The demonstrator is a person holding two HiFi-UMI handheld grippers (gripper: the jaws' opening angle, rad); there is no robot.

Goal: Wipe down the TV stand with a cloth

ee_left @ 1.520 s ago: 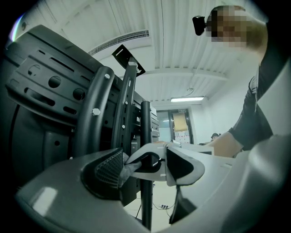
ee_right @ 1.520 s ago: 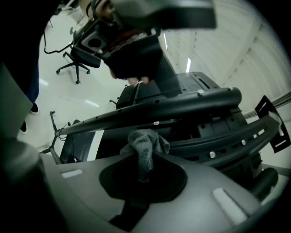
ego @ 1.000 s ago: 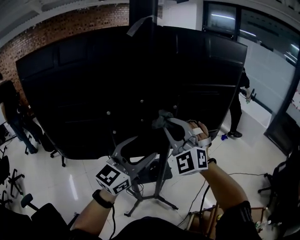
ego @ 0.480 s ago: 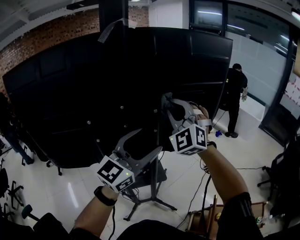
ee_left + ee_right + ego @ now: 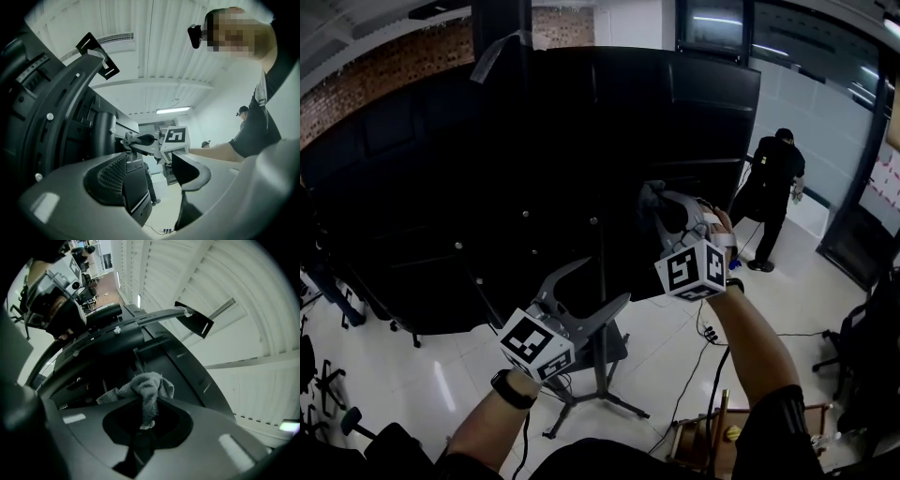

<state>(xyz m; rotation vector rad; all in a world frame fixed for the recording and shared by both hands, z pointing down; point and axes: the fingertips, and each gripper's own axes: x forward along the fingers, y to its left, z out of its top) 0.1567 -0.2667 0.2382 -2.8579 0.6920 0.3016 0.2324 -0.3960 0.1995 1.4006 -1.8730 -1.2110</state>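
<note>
The back of a big black TV (image 5: 534, 159) on its metal stand (image 5: 602, 370) fills the head view. My right gripper (image 5: 659, 206) is shut on a grey cloth (image 5: 649, 193) and holds it against the TV's back, right of the middle. In the right gripper view the cloth (image 5: 149, 389) hangs bunched between the jaws of my right gripper (image 5: 143, 420), with the black panel (image 5: 112, 341) right behind it. My left gripper (image 5: 605, 281) is open and holds nothing, lower down in front of the stand's post. In the left gripper view my left gripper (image 5: 161, 183) faces the cloth (image 5: 129, 139).
A person in black (image 5: 776, 183) stands at the right by a glass wall. Cables (image 5: 705, 366) run over the white floor under my right arm. Office chairs (image 5: 328, 366) stand at the left. A dark door (image 5: 862, 234) is at the far right.
My right gripper has carried the cloth up and to the right along the TV's back. The left gripper has stayed low and open.
</note>
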